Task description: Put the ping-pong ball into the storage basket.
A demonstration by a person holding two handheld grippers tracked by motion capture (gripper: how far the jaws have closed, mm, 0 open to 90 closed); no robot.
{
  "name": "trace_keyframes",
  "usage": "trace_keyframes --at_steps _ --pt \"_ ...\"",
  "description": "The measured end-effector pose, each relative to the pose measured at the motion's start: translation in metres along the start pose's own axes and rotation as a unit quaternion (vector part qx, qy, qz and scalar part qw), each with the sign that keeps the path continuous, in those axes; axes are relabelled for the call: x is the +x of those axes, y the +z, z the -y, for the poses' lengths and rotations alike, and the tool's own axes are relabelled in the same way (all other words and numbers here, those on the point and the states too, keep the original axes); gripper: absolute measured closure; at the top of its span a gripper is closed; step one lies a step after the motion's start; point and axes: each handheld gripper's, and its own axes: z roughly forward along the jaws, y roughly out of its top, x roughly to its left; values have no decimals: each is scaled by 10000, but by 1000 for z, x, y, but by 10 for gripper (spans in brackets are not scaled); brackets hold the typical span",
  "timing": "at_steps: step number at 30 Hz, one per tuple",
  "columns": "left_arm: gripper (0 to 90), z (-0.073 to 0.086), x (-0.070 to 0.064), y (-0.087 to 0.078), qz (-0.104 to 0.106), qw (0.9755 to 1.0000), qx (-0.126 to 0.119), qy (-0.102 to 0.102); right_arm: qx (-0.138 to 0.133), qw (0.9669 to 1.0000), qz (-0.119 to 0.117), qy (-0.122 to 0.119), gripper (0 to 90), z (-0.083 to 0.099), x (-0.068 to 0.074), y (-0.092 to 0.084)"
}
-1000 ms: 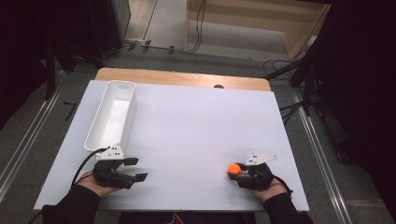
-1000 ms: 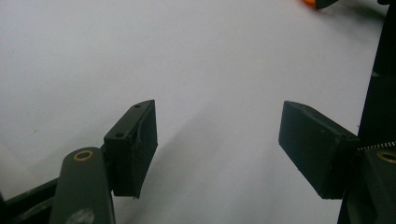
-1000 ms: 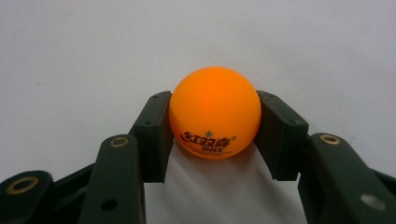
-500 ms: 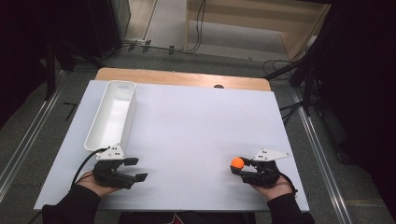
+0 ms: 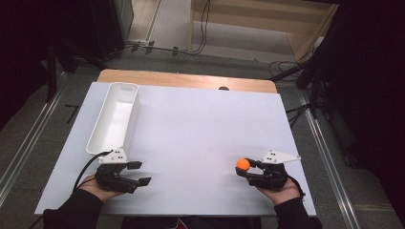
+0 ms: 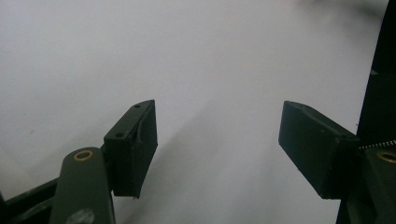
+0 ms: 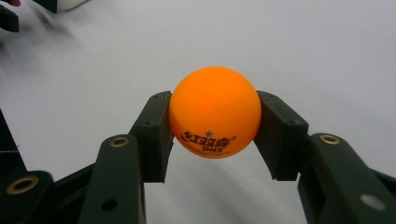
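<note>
High view is showing a white table (image 5: 200, 138) with a person's two hands coming in from the near edge, each one holding a black gripper. Right gripper (image 5: 246, 168) is sitting near the front right part of the table, and it is clenching an orange ball (image 5: 243, 164) between its two jaws. Right gripper view is showing that ball (image 7: 215, 112) pressing against both inner pads, one on each side, with printed lettering and a small star facing the camera; the white table is lying behind it. Left gripper (image 5: 139, 173) is resting near the front left corner, with its jaws spread wide and nothing between them. Left gripper view is confirming this: the two black jaws are standing well apart over bare white surface. A long white tray (image 5: 95, 129) is lying along the left side of the table, just beyond the left gripper, running away from the person. A strip of wood (image 5: 186, 80) is edging the far side of the table. Ball and tray are well apart, at opposite sides.
</note>
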Motion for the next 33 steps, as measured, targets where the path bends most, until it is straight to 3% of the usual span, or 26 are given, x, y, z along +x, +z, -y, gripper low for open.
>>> trace_keyframes --at_steps 12,18,22,33 --pt "287 0 1 0 -9 10000 -8 12 28 9998 -178 11 480 -9 5 7" --pt "287 0 0 1 -16 10000 2 23 -49 9998 -140 108 480 -14 4 10" --pt "287 0 1 1 -10 10000 -11 20 30 9995 -219 236 480 -17 4 13" --pt "287 0 1 1 17 10000 -5 27 131 9991 -356 204 480 -30 9 27"
